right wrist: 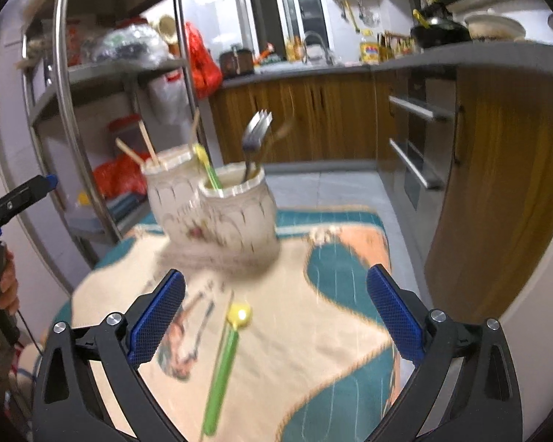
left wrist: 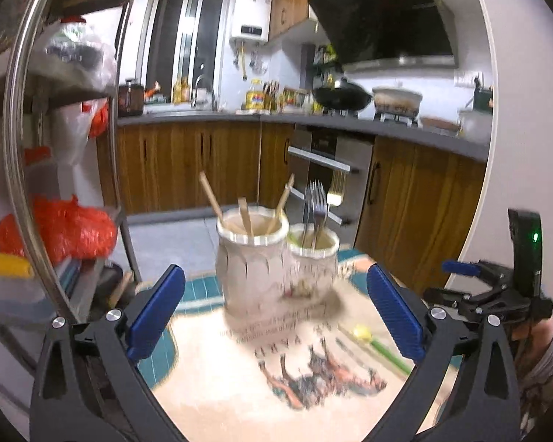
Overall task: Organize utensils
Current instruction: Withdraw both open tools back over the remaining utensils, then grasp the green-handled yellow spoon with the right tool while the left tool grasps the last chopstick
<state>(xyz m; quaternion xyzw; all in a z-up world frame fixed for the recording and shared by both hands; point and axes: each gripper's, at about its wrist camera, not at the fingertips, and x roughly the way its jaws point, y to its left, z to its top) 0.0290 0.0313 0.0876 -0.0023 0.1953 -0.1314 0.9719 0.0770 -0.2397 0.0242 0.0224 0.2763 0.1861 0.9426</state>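
Observation:
Two cream ceramic holders stand side by side on a patterned cloth (right wrist: 313,331). The bigger holder (left wrist: 252,258) (right wrist: 169,191) has wooden chopsticks (left wrist: 247,213) in it. The smaller holder (left wrist: 313,265) (right wrist: 239,210) contains metal forks (left wrist: 317,206) (right wrist: 256,136) and a green-handled, yellow-tipped utensil (right wrist: 208,169). A second green utensil with a yellow head (right wrist: 225,361) (left wrist: 379,346) lies flat on the cloth. My right gripper (right wrist: 276,276) is open just above and around it, not touching it. My left gripper (left wrist: 274,272) is open and empty, facing the holders from a short distance.
A steel shelf rack (left wrist: 14,147) (right wrist: 66,92) with bags and boxes stands close on the left. Wooden cabinets and an oven front (left wrist: 328,169) (right wrist: 420,140) lie beyond the table. A hand (right wrist: 7,287) holds the left gripper's handle.

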